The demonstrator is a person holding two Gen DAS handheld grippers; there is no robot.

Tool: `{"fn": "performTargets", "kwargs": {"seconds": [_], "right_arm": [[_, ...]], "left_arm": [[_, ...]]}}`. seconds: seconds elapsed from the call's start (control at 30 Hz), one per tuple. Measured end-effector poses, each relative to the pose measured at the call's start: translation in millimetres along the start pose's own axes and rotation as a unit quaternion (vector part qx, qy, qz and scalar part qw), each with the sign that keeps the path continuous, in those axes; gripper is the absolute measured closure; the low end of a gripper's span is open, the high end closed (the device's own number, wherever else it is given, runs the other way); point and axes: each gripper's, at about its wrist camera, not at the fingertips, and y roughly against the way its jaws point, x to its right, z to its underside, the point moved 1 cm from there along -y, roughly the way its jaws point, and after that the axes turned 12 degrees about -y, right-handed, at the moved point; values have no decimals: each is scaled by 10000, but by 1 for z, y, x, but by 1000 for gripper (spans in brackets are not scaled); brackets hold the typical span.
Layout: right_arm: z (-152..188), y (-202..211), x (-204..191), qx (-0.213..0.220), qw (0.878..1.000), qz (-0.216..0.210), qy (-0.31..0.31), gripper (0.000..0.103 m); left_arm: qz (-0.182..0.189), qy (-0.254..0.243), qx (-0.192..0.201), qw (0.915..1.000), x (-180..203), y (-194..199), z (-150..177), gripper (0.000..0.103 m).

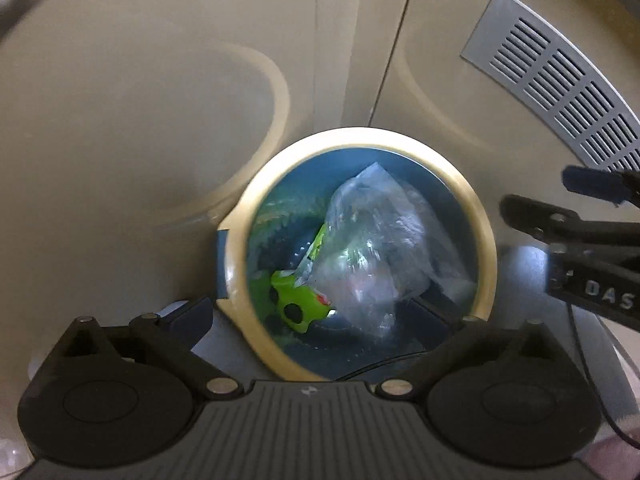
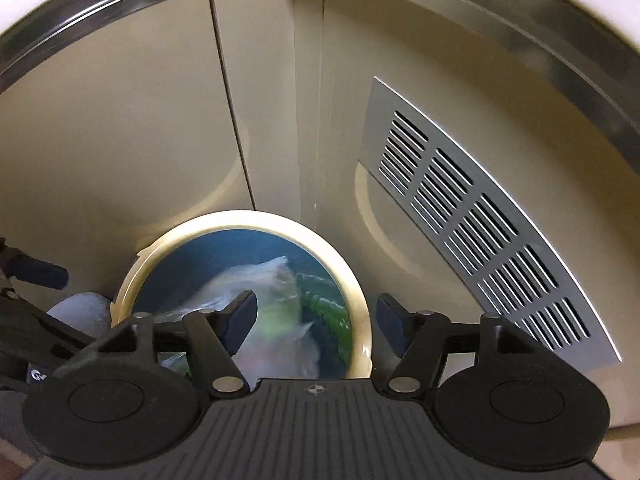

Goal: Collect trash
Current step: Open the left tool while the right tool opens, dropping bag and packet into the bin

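A round bin with a cream rim (image 1: 486, 240) and blue inside stands on the floor directly below both grippers. In it lie a crumpled clear plastic bag (image 1: 372, 248) and a bright green wrapper (image 1: 300, 304). My left gripper (image 1: 316, 314) hangs over the bin's near edge, jaws spread wide and nothing between them. In the right wrist view the bag (image 2: 268, 280) is blurred inside the bin rim (image 2: 362, 304). My right gripper (image 2: 316, 312) stands open above it, and its pads do not press on the bag. Each gripper shows in the other's view: right gripper (image 1: 540, 194), left gripper (image 2: 40, 272).
Beige cabinet panels rise close behind the bin, with a vertical seam between them. A metal vent grille (image 1: 560, 80) (image 2: 480, 240) sits in the right panel. A grey rounded object (image 2: 80, 312) lies beside the bin on the left. A thin black cable (image 1: 592, 380) runs at right.
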Motion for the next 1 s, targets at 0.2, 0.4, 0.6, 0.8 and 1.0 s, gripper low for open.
{"fn": "performTargets", "kwargs": {"seconds": [0.2, 0.4, 0.6, 0.8, 1.0], "right_arm": [[12, 40, 3, 6, 9997, -169, -161, 28], [27, 80, -1, 259, 9991, -329, -56, 24], [40, 103, -8, 616, 9973, -318, 246, 21], [51, 123, -9, 906, 9944, -340, 420, 20], [58, 138, -7, 1115, 9922, -297, 473, 18]], "left_arm": [[-52, 157, 319, 9994, -2, 45, 30, 0], [-255, 129, 636, 9976, 9, 85, 58, 0], [-510, 155, 898, 9945, 14, 102, 61, 0], [-647, -62, 1067, 9922, 23, 116, 67, 0], [-764, -158, 1252, 9891, 29, 130, 70, 0]]}}
